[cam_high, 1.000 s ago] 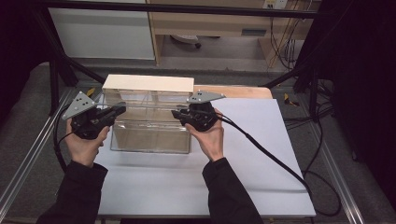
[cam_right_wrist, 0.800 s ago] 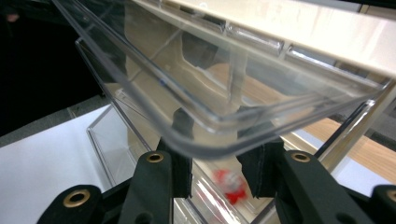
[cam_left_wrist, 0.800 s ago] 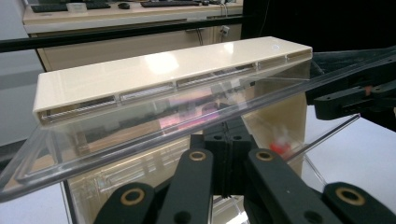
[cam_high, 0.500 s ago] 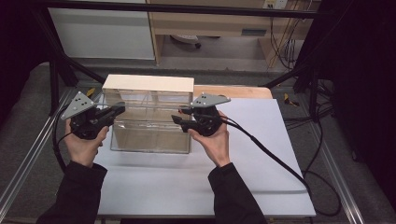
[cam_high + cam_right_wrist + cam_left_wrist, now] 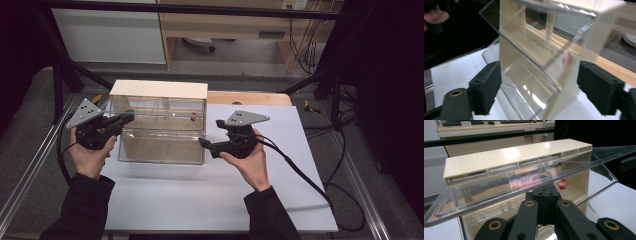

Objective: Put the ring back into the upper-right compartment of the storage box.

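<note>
One clear box (image 5: pixel 161 131), one red figure (image 5: pixel 562 184), two grippers

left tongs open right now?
No. In the left gripper view the left tongs have their black pads pressed together, closed under the clear flap of the acrylic box.
</note>
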The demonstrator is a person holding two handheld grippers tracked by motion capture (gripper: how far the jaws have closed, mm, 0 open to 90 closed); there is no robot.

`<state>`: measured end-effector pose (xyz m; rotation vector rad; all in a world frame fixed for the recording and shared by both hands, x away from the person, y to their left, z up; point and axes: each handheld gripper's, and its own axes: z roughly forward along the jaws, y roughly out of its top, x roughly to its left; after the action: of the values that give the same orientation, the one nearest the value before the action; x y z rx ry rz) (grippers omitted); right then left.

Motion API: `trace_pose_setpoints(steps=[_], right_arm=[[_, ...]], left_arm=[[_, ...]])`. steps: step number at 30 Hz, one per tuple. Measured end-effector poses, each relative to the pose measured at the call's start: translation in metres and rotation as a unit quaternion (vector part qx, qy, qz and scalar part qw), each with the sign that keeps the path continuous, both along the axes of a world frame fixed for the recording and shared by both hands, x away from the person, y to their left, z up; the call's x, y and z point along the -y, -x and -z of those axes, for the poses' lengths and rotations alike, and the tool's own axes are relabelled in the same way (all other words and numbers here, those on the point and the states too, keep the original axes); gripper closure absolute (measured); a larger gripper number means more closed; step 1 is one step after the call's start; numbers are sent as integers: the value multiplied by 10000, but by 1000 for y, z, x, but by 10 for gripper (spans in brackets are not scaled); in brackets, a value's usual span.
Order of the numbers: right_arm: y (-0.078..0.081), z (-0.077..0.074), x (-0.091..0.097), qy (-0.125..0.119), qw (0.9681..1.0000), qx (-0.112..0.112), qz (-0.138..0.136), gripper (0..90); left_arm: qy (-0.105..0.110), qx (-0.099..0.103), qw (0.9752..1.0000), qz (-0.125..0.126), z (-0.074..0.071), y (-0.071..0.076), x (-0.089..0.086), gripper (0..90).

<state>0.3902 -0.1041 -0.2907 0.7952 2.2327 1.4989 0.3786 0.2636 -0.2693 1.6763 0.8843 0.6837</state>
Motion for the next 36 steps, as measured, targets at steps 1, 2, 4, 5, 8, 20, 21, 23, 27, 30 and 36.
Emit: trace_pose_setpoints(steps=[1, 2, 4, 5, 8, 20, 21, 23, 27, 30, 36], right_arm=[[1, 2, 4, 16, 10000, -12, 8, 170], [2, 5, 9, 33, 10000, -26, 59, 148], [4, 10, 18, 51, 9999, -79, 125, 114], [5, 13, 22, 40, 9998, -93, 161, 104], [6, 23, 31, 146, 9995, -196, 218, 73], [11, 64, 64, 530, 9959, -445, 589, 28], [11, 67, 67, 517, 9956, -477, 617, 26], [12, 73, 74, 506, 9950, -556, 659, 21], [13, 85, 86, 551, 9935, -693, 714, 12], [15, 92, 95, 574, 9926, -745, 763, 8], [19, 106, 111, 670, 9910, -857, 780, 6]], left_arm=[[-3, -1, 10000, -2, 0, 0, 0, 897], [-4, -4, 10000, -5, 0, 0, 0, 897], [-5, -6, 10000, -7, 0, -1, 1, 897], [-8, -5, 10000, -8, 0, -1, 1, 897], [-21, -1, 10000, -3, 0, 0, 1, 898], [-16, -16, 10000, 19, 0, 0, 1, 897], [-27, -1, 10000, -11, 0, 1, 0, 897], [-24, -9, 10000, -30, 0, 1, -1, 898], [-20, -27, 10000, -5, 1, 1, 0, 897], [-43, -23, 10000, -29, 1, 1, -1, 897], [-53, -22, 10000, -35, 1, 1, -1, 898]])
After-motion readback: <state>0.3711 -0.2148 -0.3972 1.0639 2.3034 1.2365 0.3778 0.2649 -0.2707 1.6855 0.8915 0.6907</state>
